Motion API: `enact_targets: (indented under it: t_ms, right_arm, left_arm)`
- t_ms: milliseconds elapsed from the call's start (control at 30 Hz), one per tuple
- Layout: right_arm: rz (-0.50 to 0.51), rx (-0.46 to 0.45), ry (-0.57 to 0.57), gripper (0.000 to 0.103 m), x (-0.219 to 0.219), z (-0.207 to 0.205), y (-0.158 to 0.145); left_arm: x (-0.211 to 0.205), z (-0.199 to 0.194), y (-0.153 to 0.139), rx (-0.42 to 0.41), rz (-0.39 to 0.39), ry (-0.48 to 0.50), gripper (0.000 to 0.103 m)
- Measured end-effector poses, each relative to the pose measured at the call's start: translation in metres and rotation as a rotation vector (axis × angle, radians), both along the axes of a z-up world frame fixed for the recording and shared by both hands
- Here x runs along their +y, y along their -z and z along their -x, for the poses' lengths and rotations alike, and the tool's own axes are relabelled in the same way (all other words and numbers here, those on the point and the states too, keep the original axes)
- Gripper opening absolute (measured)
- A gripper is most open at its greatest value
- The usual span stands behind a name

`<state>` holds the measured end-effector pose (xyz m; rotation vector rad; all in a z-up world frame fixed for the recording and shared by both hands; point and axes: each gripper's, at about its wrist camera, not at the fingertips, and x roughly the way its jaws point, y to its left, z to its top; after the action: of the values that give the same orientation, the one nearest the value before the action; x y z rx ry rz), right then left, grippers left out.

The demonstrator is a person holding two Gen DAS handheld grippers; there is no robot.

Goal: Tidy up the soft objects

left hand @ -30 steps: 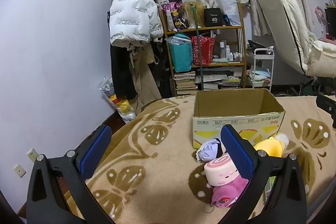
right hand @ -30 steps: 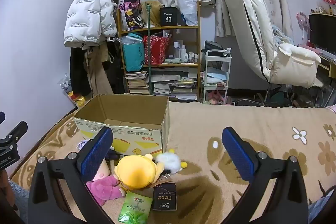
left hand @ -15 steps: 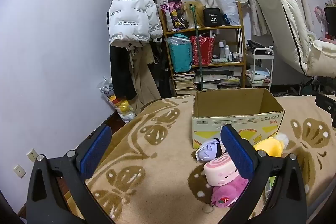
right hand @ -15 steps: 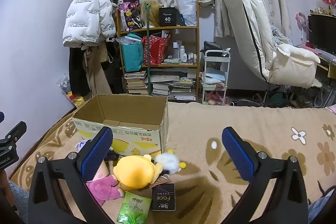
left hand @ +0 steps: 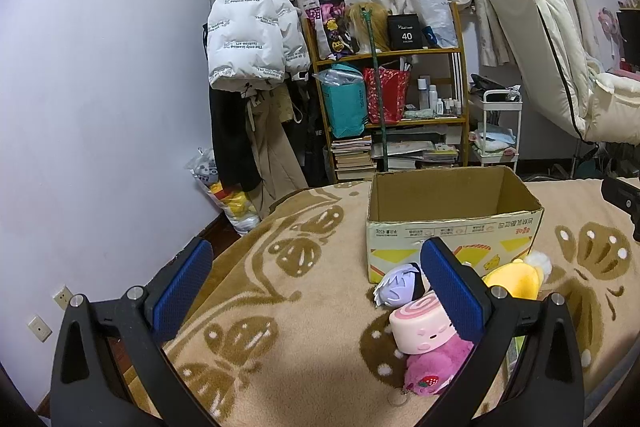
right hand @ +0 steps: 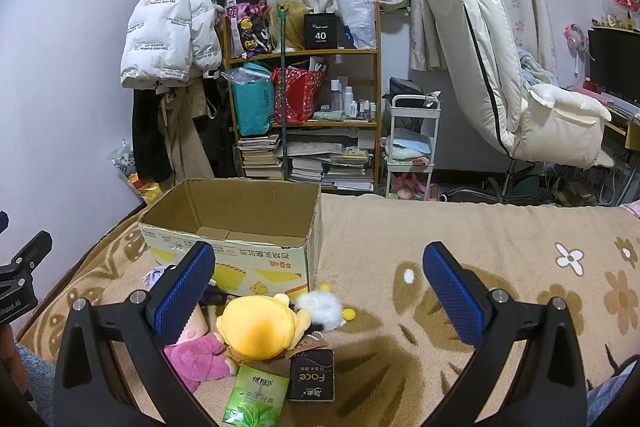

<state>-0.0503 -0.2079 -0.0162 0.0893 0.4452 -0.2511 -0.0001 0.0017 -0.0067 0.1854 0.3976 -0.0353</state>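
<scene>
Open cardboard box stands on bed blanket, nothing visible inside. Just before box front wall: yellow plush, pink plush, pink roll-cake plush, purple-haired plush, white pompom. Left tongs spread, holding nothing, above blanket left of box. Right tongs spread, holding nothing, near box front right corner.

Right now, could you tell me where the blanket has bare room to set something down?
Bare blanket lies right of the cardboard box, and left of it toward the wall. It is crowded in front: yellow plush, pink plush, two packets.
</scene>
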Motion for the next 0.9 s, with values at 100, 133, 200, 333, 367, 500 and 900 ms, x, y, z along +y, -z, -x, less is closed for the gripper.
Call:
enact_targets:
  t_ms: [100,133,200,333,367,500,900]
  right_arm:
    - [0.001,0.0,0.001,0.103,0.0002,0.0,0.0003]
    - [0.001,-0.001,0.001,0.103,0.0003,-0.0001,0.0004]
    - [0.001,0.0,0.0,0.103,0.0004,-0.0004,0.0008]
    - [0.0,0.001,0.0,0.103,0.0003,-0.0006,0.0013]
    - [-0.001,0.003,-0.001,0.103,0.0004,-0.0008,0.0013]
    - [-0.003,0.004,-0.003,0.103,0.0006,-0.0003,0.0011]
    - [-0.002,0.005,-0.003,0.103,0.0004,0.0,0.001]
  left_arm:
    - [0.0003,0.0004,0.0007,0.0,0.002,0.003,0.103]
    - [-0.0002,0.0006,0.0011,0.0,0.002,0.003,0.103]
    - [-0.0006,0.0014,0.0022,-0.003,-0.004,-0.001,0.103]
    - [0.0009,0.001,0.0028,0.0,-0.005,0.003,0.103]
    - [0.0005,0.0008,0.0026,0.0,-0.003,0.004,0.103]
    - [0.0009,0.0009,0.0033,0.0,-0.005,0.005,0.103]
    - [0.0011,0.0024,0.0052,-0.002,-0.012,0.007,0.103]
